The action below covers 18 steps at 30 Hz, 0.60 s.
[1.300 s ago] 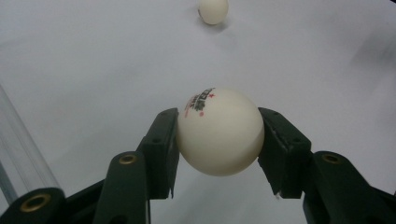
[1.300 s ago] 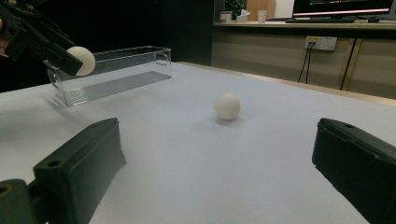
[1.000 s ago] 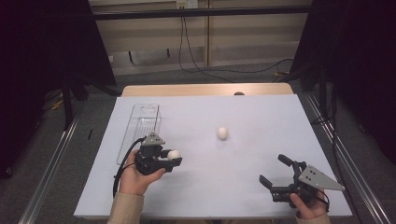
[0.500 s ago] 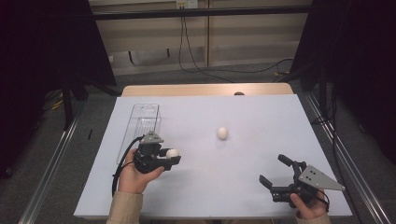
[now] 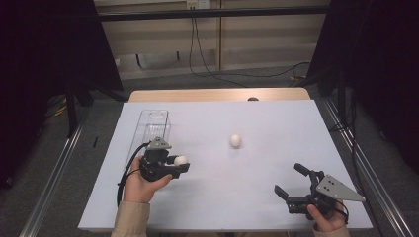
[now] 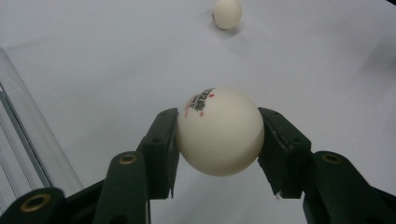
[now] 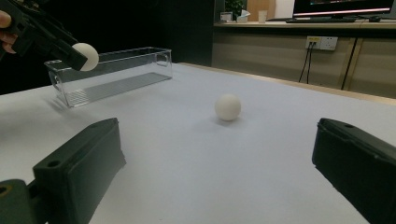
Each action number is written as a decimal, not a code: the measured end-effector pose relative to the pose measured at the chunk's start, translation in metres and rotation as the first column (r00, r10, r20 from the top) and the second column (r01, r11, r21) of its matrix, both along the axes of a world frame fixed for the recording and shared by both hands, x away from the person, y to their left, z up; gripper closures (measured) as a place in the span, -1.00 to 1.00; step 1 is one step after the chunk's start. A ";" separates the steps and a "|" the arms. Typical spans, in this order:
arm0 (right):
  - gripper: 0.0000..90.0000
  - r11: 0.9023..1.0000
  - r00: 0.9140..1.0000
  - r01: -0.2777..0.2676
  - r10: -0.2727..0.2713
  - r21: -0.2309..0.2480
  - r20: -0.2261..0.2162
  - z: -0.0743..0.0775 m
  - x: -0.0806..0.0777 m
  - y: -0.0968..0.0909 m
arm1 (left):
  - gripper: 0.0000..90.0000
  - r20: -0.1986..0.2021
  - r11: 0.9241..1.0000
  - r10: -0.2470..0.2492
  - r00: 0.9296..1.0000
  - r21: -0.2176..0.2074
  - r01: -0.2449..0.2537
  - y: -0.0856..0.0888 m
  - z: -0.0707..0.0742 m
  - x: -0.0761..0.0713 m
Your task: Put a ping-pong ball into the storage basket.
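White table [image 5: 237,197], dark curtained room

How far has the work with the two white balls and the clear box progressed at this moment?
Done: nothing is in the clear box yet, as far as I can see. In hand: the left gripper is shut on a white ball, held above the table beside the box. Left: probably placing it in the box, then the second ball lying mid-table. The right gripper waits open.

Hiding both flanks of the gripped ball [image 6: 219,132] behind black pads; blurring its small red-and-black print beyond reading.
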State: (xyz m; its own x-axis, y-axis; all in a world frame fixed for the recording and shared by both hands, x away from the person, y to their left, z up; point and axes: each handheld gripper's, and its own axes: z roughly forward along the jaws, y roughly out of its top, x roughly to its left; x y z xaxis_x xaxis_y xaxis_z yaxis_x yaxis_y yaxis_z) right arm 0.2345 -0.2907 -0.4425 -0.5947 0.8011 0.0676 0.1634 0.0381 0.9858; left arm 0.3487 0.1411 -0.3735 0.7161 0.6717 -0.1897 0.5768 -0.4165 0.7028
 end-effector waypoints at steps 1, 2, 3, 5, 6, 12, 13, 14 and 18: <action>-0.98 1.000 1.000 0.000 0.000 0.000 0.000 0.000 0.000 0.000 | 0.13 -0.002 1.000 -0.003 1.000 0.000 0.003 0.000 0.001 0.000; -0.98 1.000 1.000 0.000 0.000 0.001 -0.001 0.000 0.000 0.000 | 0.13 -0.003 1.000 -0.005 1.000 -0.001 0.005 0.000 0.001 0.000; -0.98 1.000 1.000 0.000 0.000 0.001 -0.001 0.000 0.000 0.000 | 0.13 0.001 1.000 -0.001 1.000 -0.001 0.001 0.000 0.001 0.000; -0.98 1.000 1.000 0.001 -0.001 0.001 -0.001 0.000 0.000 0.000 | 0.13 0.000 1.000 0.001 1.000 0.000 -0.001 0.000 0.001 0.001; -0.98 1.000 1.000 0.000 0.000 0.002 -0.001 0.000 0.000 0.000 | 0.13 0.001 1.000 0.000 1.000 0.001 0.000 0.001 0.001 0.001; -0.98 1.000 1.000 0.001 -0.001 0.002 0.000 0.000 0.000 0.000 | 0.13 0.001 1.000 0.009 1.000 -0.006 -0.009 0.003 0.004 0.002; -0.98 1.000 1.000 0.001 -0.001 0.002 0.000 0.000 0.000 0.000 | 0.13 0.000 1.000 0.010 1.000 -0.007 -0.010 0.004 0.004 0.002; -0.98 1.000 1.000 0.001 -0.001 0.003 0.000 0.000 0.000 0.000 | 0.13 0.002 1.000 0.016 1.000 -0.011 -0.016 0.004 0.005 0.002; -0.98 1.000 1.000 0.001 -0.001 0.004 0.000 0.000 0.000 0.000 | 0.13 0.002 1.000 0.017 1.000 -0.007 -0.017 0.006 0.005 0.003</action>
